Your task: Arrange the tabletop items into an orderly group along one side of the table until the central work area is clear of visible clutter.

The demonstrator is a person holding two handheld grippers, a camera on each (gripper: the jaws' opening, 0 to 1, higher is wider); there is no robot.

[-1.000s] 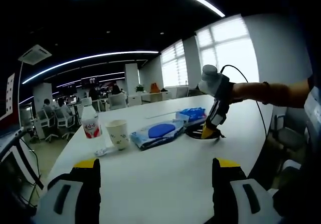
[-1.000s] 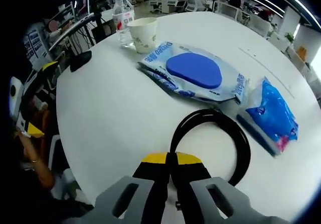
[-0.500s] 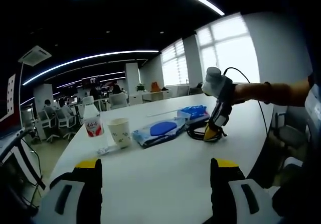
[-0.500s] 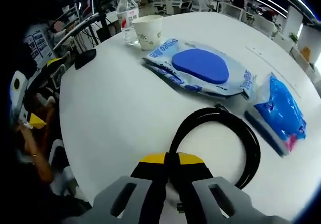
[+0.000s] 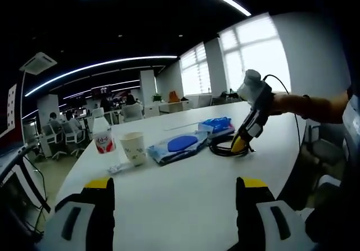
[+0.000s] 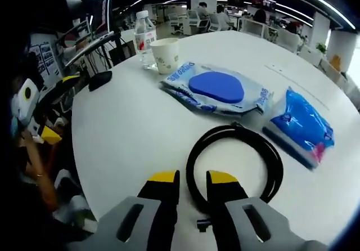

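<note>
Open-plan office, white table (image 6: pixel 129 133). The cable (image 6: pixel 233 164) coil lies flat beside the wipes (image 6: pixel 216 90), its near edge between the slightly parted right gripper (image 6: pixel 191 180) jaws, not pinched. Left gripper (image 5: pixel 171 192) hangs wide open, empty, well back from the items.

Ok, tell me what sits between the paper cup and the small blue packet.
In the right gripper view, the large wipes pack with the blue oval lid lies between the paper cup and the small blue packet, flat on the white table.
</note>
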